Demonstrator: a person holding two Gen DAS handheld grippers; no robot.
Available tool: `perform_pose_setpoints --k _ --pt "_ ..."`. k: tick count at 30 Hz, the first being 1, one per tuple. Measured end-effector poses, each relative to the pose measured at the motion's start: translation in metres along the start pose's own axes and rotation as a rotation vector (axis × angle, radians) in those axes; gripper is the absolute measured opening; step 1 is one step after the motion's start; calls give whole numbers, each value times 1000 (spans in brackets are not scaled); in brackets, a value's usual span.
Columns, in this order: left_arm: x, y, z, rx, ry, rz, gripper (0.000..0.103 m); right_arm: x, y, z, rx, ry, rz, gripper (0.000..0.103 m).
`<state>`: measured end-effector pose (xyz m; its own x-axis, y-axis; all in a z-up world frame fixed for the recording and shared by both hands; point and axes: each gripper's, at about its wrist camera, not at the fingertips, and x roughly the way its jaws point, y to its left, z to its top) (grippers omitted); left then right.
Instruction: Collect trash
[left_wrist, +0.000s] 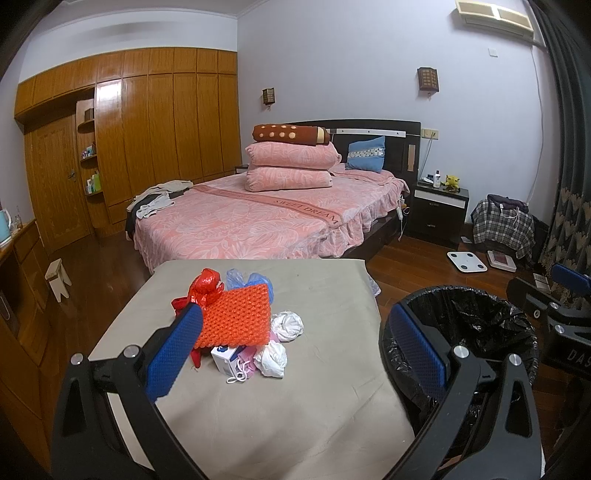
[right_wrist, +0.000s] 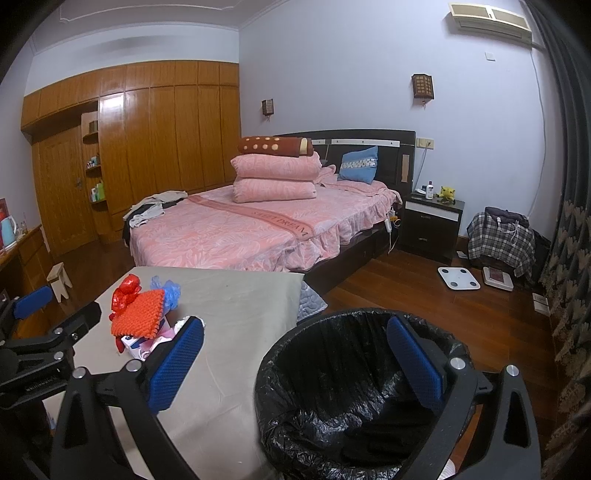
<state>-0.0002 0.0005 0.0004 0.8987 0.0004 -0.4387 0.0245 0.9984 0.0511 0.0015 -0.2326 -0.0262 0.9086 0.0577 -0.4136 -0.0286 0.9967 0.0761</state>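
Observation:
A heap of trash lies on a grey-covered table (left_wrist: 295, 406): an orange bubble-wrap sheet (left_wrist: 236, 317), a red plastic bag (left_wrist: 203, 288), a blue plastic bag (left_wrist: 255, 282), two crumpled white tissues (left_wrist: 286, 325), and a small white box (left_wrist: 227, 360). A bin lined with a black bag (left_wrist: 469, 325) stands right of the table. My left gripper (left_wrist: 295, 354) is open and empty, just short of the heap. My right gripper (right_wrist: 295, 369) is open and empty over the bin's (right_wrist: 351, 387) near edge. The heap (right_wrist: 138, 319) is to its left.
A pink bed (left_wrist: 258, 218) stands beyond the table, a dark nightstand (left_wrist: 439, 210) to its right. White scales (left_wrist: 467, 261) and a plaid-covered pile (left_wrist: 502, 225) lie on the wood floor. Wooden wardrobes (left_wrist: 147, 140) line the left wall, with a small stool (left_wrist: 59, 277) nearby.

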Motion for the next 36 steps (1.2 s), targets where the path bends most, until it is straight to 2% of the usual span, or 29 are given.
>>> perform_pose_setpoints --k 36 --pt "0 0 0 -3 1 -1 98 1 3 -5 3 9 2 97"
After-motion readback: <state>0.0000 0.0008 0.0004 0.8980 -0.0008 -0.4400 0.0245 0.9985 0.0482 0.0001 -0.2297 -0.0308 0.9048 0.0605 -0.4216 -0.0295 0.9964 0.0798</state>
